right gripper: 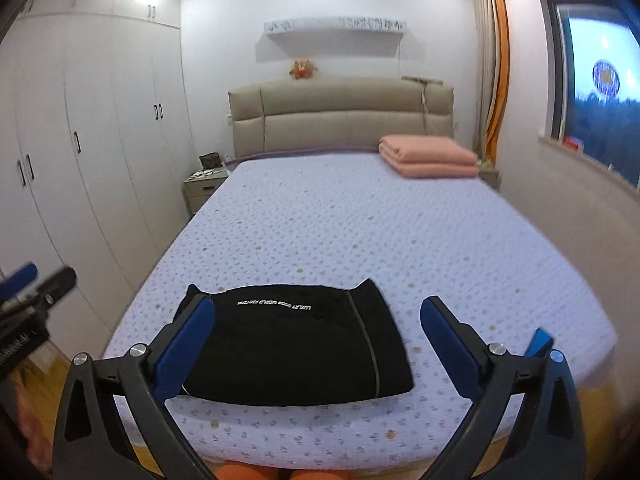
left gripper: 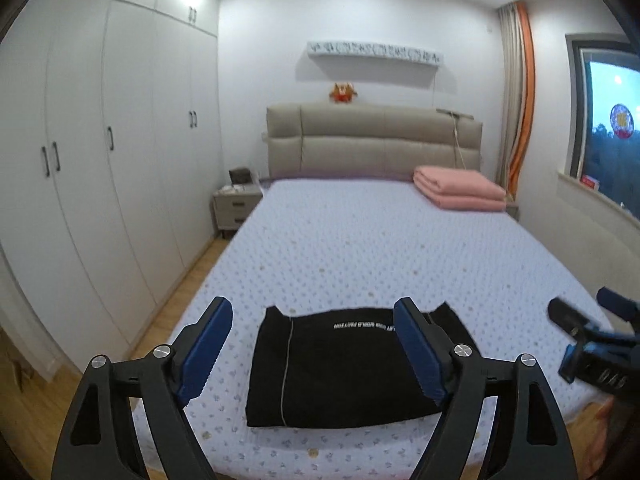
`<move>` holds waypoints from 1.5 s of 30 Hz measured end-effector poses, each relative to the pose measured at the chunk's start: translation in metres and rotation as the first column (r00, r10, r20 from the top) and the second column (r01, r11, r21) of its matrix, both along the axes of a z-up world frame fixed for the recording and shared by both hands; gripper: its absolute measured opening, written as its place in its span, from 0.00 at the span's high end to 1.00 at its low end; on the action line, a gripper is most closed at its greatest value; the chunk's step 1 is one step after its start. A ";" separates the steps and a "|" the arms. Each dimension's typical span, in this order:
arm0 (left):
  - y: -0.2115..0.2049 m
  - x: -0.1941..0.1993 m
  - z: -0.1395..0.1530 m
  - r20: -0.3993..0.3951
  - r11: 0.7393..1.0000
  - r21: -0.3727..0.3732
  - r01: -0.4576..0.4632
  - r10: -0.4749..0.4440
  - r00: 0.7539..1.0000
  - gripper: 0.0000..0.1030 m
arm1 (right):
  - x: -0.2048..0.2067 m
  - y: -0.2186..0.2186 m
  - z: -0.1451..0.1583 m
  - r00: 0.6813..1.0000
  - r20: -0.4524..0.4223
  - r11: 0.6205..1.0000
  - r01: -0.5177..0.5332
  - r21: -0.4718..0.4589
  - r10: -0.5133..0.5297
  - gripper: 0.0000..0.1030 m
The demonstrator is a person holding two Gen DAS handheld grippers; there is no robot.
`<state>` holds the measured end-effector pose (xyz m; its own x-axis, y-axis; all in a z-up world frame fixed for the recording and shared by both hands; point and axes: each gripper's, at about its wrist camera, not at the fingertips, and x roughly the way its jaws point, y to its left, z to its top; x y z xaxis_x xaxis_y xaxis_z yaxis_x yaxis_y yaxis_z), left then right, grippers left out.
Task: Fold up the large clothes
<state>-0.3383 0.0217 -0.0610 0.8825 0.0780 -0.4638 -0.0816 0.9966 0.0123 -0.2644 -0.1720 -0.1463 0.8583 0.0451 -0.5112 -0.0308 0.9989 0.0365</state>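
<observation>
The folded black garment (left gripper: 344,364) lies flat on the bed (left gripper: 360,248) (printed text reads upside down), roughly square; left gripper (left gripper: 312,344) and right gripper (right gripper: 320,340) gape wide, empty.

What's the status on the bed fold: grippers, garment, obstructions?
Left gripper and right gripper open, empty. Black garment folded flat on bed. Nothing in the way.

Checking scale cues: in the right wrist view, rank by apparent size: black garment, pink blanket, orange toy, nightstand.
1. Black garment, though it is nearest the camera, which inflates it.
2. Pink blanket.
3. Nightstand.
4. Orange toy, clearly smallest.
</observation>
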 end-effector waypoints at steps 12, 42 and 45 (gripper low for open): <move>-0.007 -0.026 -0.014 -0.005 0.998 0.055 -0.002 0.003 1.000 0.16 | -0.026 0.022 -0.012 0.999 -0.031 0.999 -0.016 -0.033 0.015 0.00; -0.011 -0.009 -0.059 -0.118 0.998 0.064 0.007 0.000 0.993 0.16 | -0.009 0.019 -0.052 0.987 -0.163 1.000 -0.009 0.013 0.011 0.00; -0.010 -0.009 -0.058 -0.120 0.998 0.057 0.013 -0.006 0.993 0.16 | -0.010 0.019 -0.051 0.988 -0.156 1.000 -0.012 0.007 0.013 0.00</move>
